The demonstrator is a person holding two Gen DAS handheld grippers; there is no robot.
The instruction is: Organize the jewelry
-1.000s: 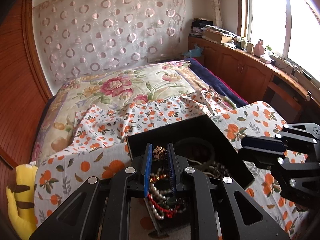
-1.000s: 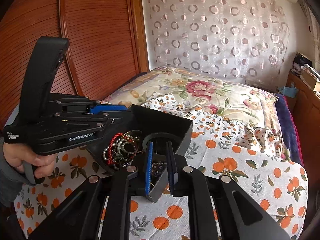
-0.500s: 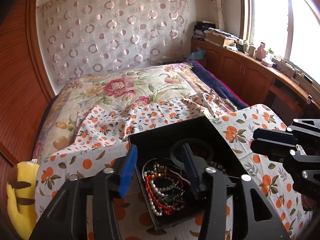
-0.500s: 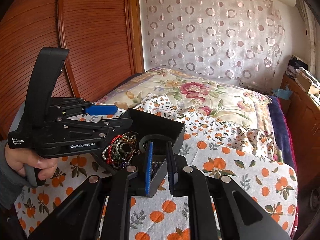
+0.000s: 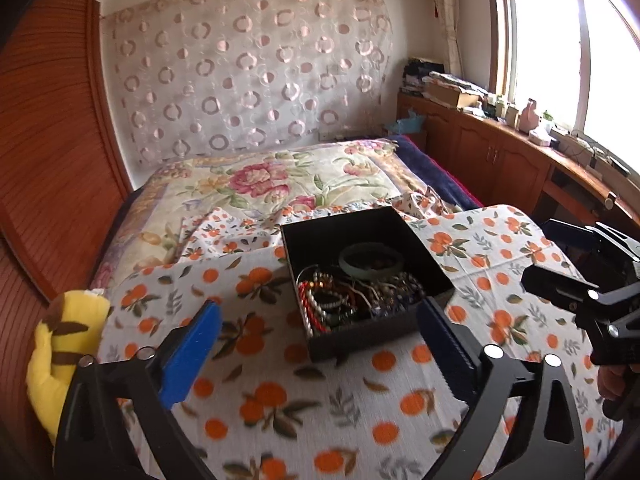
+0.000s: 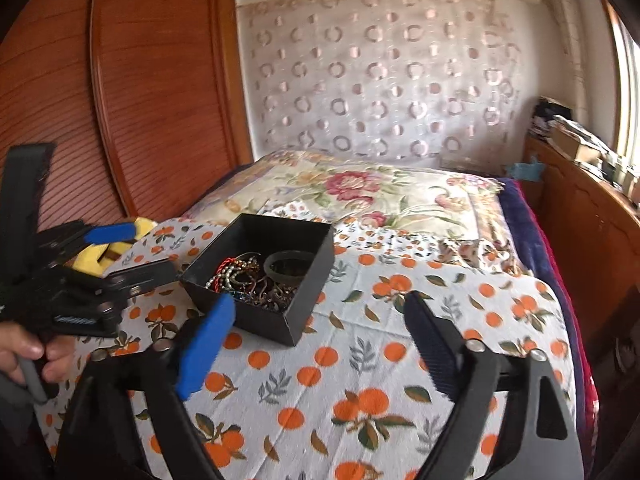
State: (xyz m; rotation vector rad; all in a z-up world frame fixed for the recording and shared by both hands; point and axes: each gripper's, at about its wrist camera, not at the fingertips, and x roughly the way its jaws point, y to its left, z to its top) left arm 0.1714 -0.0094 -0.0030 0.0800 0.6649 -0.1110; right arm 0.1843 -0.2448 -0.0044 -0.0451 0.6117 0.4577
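Both grippers, left gripper [image 5: 320, 336] and right gripper [image 6: 320, 328], are opening wide, jaws empty. Just ahead of each sits the black box [image 5: 404, 324] of tangled jewelry [image 5: 352, 296].

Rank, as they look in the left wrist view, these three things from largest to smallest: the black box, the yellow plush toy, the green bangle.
1. black box
2. yellow plush toy, partly cut off by the gripper frame, so its rank against the box is unsure
3. green bangle, clearly smallest, inside the box
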